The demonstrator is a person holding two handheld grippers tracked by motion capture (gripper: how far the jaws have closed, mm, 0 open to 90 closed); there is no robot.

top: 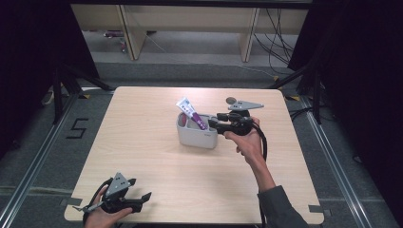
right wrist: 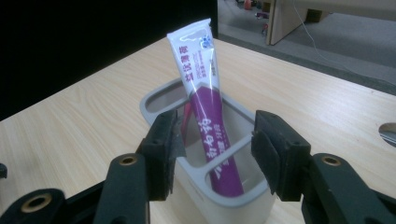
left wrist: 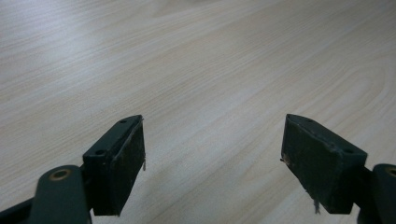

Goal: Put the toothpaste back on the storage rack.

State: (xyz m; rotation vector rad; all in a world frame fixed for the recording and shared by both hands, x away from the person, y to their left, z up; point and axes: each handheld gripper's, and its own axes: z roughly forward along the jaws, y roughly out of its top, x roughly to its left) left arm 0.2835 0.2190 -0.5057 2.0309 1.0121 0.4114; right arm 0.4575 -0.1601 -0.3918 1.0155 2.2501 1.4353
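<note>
Holding my right gripper level at the right side of the grey holder, I see its jaws spread, flanking the purple-and-white tube without touching it. That tube leans upright inside the holder, mid-table. My left gripper rests at the near-left corner, well apart from the holder, jaws wide over bare wood.

1 tube, 1 holder, 2 tools
</note>
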